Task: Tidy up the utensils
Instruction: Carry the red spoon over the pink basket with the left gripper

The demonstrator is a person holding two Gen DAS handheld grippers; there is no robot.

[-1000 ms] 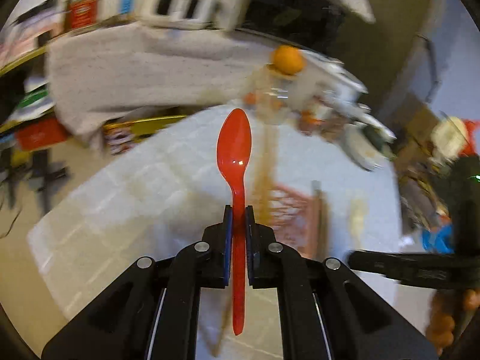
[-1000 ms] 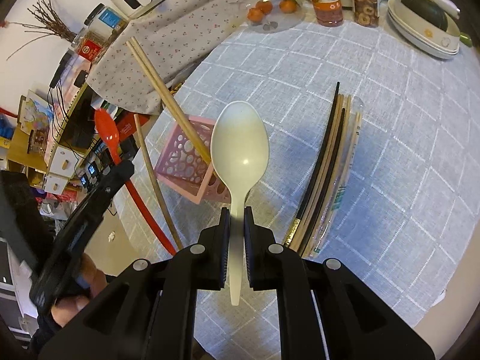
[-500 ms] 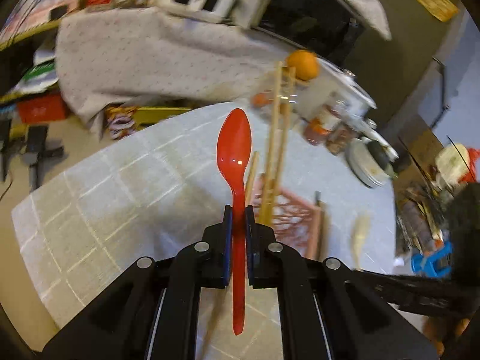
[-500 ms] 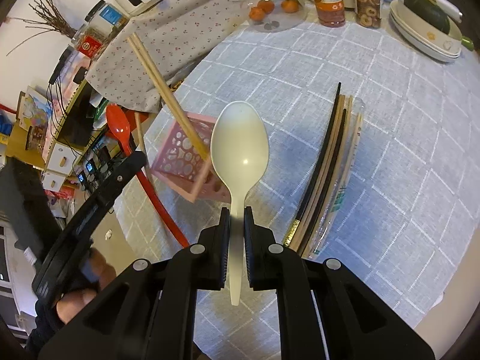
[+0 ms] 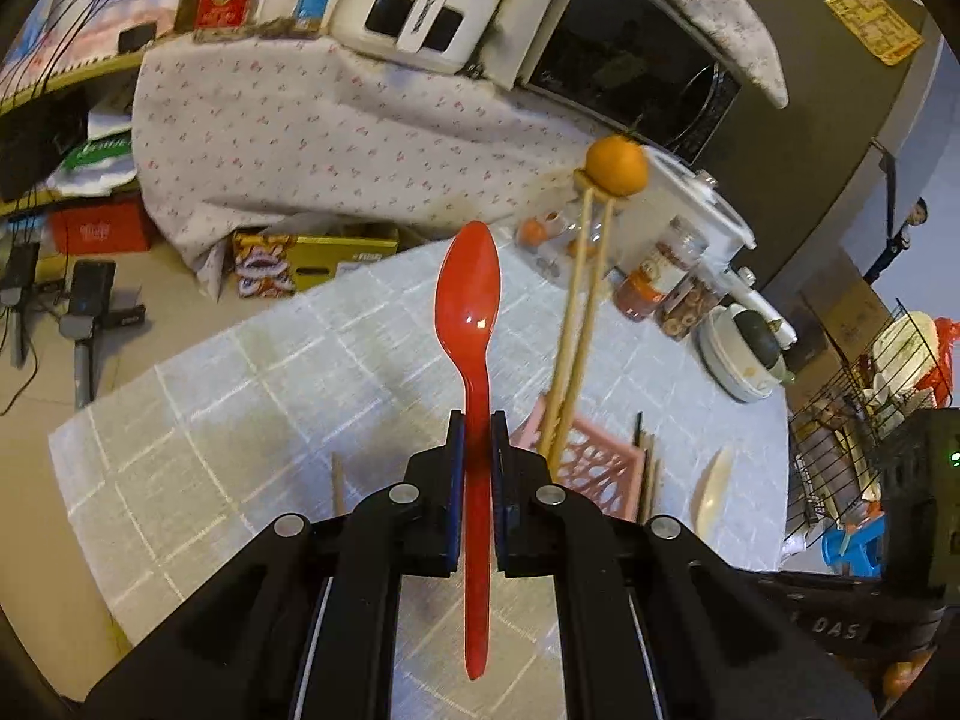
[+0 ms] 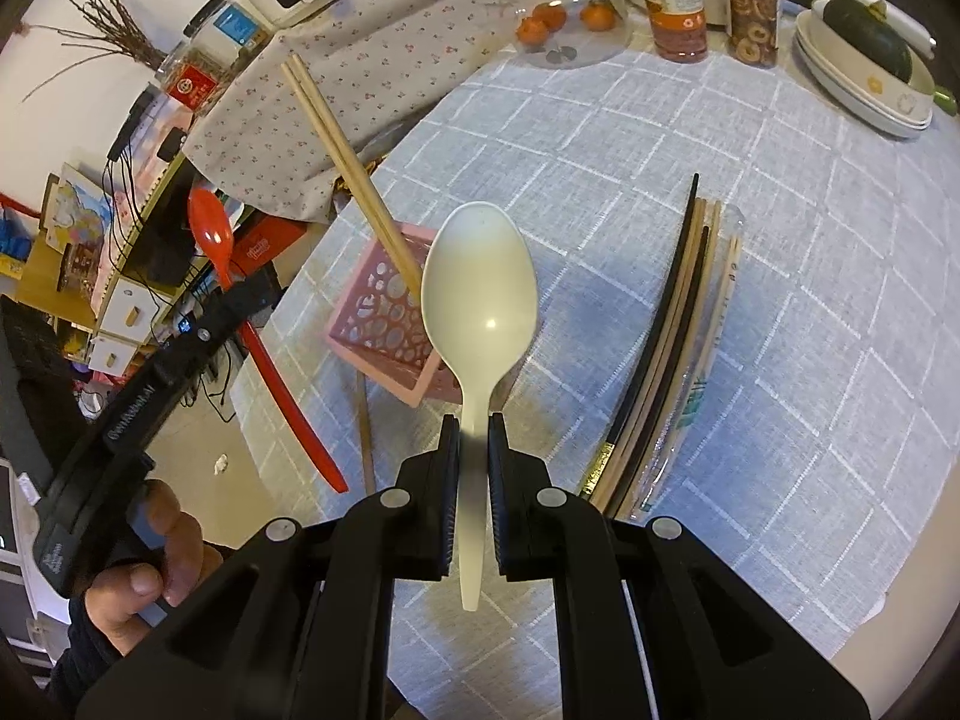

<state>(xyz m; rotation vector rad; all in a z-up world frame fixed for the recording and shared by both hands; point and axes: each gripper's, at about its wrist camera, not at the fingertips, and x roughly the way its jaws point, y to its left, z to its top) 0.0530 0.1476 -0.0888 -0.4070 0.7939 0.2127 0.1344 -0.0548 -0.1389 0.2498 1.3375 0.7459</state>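
My left gripper [image 5: 477, 432] is shut on the handle of a red plastic spoon [image 5: 468, 300], bowl pointing away, above the table's near-left part. My right gripper [image 6: 474, 432] is shut on a white plastic spoon [image 6: 479, 294], held above the table. A pink perforated basket [image 6: 384, 324] stands on the checked tablecloth with two wooden chopsticks [image 6: 342, 150] leaning out of it. In the right wrist view the red spoon [image 6: 211, 234] and left gripper [image 6: 240, 300] hang left of the basket. The basket [image 5: 594, 462] and chopsticks [image 5: 576, 324] sit just right of my left gripper.
A bundle of black and wooden chopsticks [image 6: 672, 348] lies on the cloth right of the basket; one loose wooden stick [image 6: 365, 432] lies by its near side. Glass jars [image 6: 675, 6], a dome with oranges [image 6: 564, 18] and stacked plates [image 6: 864, 78] line the far edge.
The left gripper with the red spoon has swung right towards the basket, which now shows closer and sharper. The right gripper and white spoon have stayed put.
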